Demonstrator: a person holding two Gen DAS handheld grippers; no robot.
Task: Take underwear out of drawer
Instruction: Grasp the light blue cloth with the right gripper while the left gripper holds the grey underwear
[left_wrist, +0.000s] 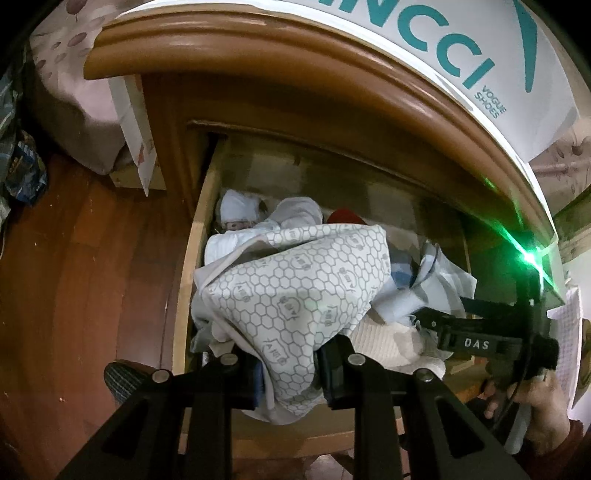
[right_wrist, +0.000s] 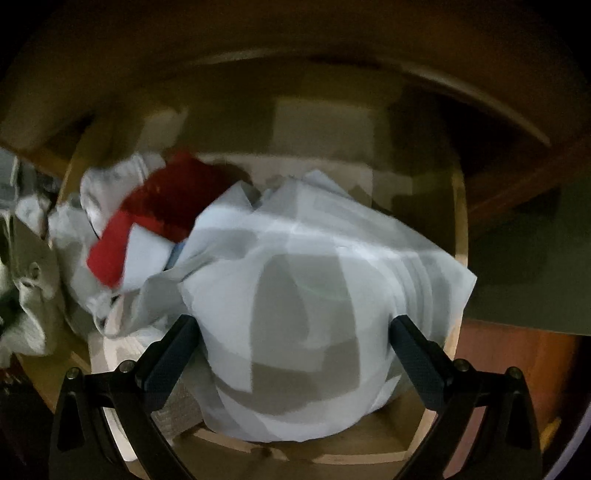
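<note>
In the left wrist view, the left claw (left_wrist: 288, 373) at the bottom centre pinches a white honeycomb-print underwear (left_wrist: 295, 291), which rises above the heap of clothes in the open wooden drawer (left_wrist: 192, 266). The right claw (left_wrist: 436, 325) reaches in from the right edge, held by a hand (left_wrist: 535, 410). A white shoe box (left_wrist: 461, 55) sits on the nightstand top at the upper right. In the blurred right wrist view, the right claw (right_wrist: 291, 343) stands spread on either side of a pale grey-patterned garment (right_wrist: 314, 295); a red garment (right_wrist: 147, 221) lies at the left.
</note>
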